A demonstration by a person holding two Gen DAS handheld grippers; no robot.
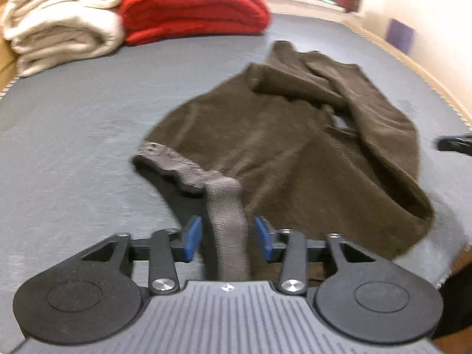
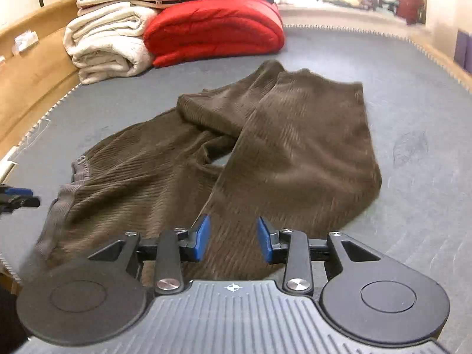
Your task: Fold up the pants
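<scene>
Dark brown ribbed pants (image 1: 280,147) lie crumpled on the grey bed surface (image 1: 73,147), the legs bent over each other. Their grey waistband (image 1: 225,206) rises in a strip up between the blue pads of my left gripper (image 1: 228,237). A gap shows on each side of the strip, so that gripper is open. In the right wrist view the pants (image 2: 295,147) spread ahead, and my right gripper (image 2: 234,237) hovers open over the near leg with its pads clear of the cloth. The left gripper's fingers (image 2: 14,197) show at that view's left edge, by the waistband (image 2: 56,215).
A folded red blanket (image 2: 212,29) and a folded cream blanket (image 2: 109,41) are stacked at the far left, with more folded cloth on top. A wooden rail (image 2: 32,88) borders the left side. A pale wall (image 1: 413,6) runs along the right edge.
</scene>
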